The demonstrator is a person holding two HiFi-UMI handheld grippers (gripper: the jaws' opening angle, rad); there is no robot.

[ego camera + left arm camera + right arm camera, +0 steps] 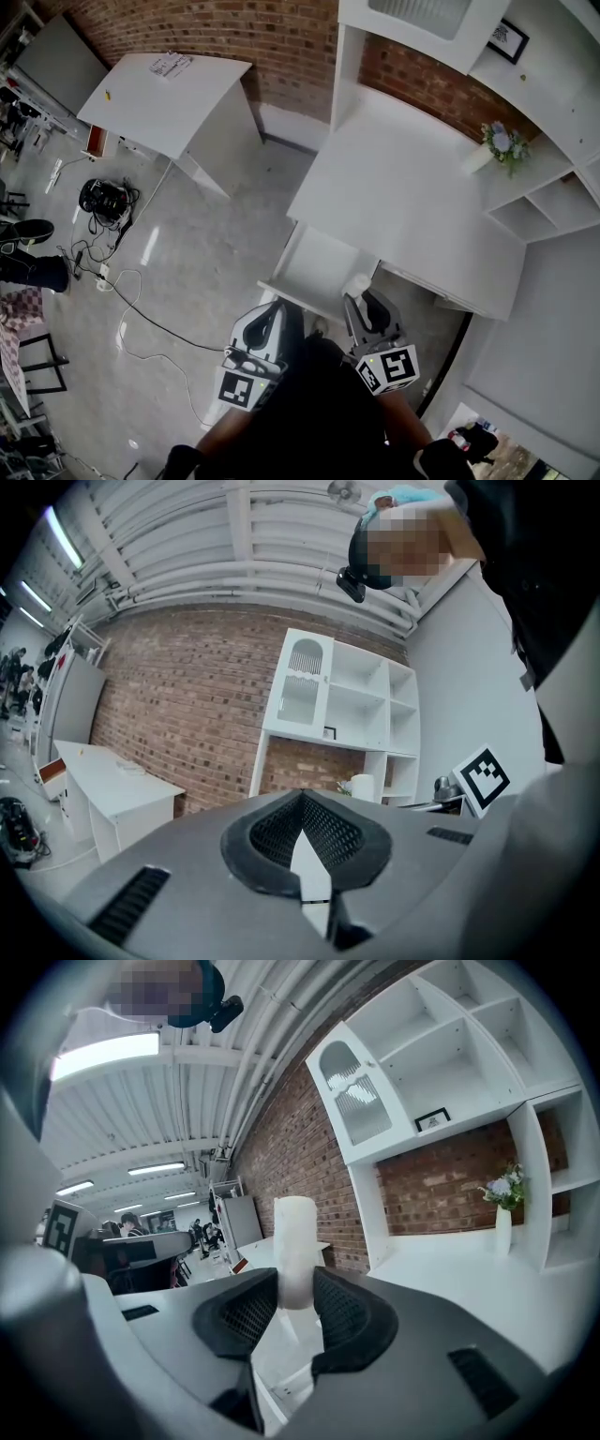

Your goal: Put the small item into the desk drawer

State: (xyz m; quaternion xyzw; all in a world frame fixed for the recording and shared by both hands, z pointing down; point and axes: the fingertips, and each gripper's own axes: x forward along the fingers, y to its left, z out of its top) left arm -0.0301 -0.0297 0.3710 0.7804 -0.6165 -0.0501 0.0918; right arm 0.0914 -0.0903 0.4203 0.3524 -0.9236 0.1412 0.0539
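A small white cylinder (357, 284) stands upright between the pads of my right gripper (362, 298), which is shut on it. In the right gripper view the cylinder (295, 1241) rises above the gripper (295, 1288), with the desk beyond it. The white desk (412, 197) has an open drawer (319, 267) at its near left, and the cylinder hangs just off the drawer's near right corner. My left gripper (278, 311) sits by the drawer's near edge. In its own view the left gripper (302, 803) has its pads meeting with nothing between them.
A white vase of flowers (497, 145) stands at the desk's far right, under white shelves (553, 202). A second white table (169, 89) stands far left by the brick wall. Cables and a black device (108, 199) lie on the floor at left.
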